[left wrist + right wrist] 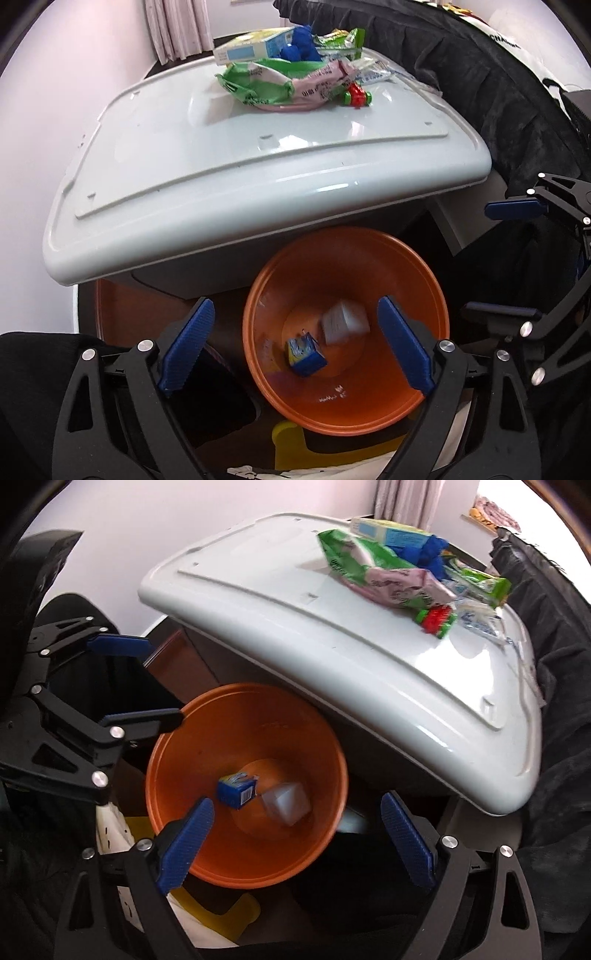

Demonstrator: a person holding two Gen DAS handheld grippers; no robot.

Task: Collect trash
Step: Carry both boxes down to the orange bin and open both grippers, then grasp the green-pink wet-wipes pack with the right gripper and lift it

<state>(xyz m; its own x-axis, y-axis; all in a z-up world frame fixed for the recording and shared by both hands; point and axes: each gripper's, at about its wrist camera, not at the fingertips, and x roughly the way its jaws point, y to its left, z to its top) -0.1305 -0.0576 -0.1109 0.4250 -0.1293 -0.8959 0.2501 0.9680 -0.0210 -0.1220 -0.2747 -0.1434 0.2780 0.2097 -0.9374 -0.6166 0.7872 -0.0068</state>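
An orange bin point(369, 413) stands on the floor below a white lid surface point(221, 155). Inside it lie a small blue carton point(306, 352) and a white box point(345, 323), blurred. Both show in the right wrist view: the bin point(177, 760), blue carton point(236, 789), white box point(286, 804). My left gripper point(295, 343) is open and empty above the bin. My right gripper point(295, 843) is open and empty above the bin's near rim. A pile of trash point(291, 74) lies on the white surface: green and pink wrappers, a flat box, blue scraps, a red-green piece point(356, 95).
The white surface point(369, 657) overhangs the bin's far side. Dark fabric point(480, 85) lies to the right of it. The right gripper point(517, 258) shows at the left view's right edge; the left gripper point(125, 679) at the right view's left. A yellow object point(288, 439) lies under the bin.
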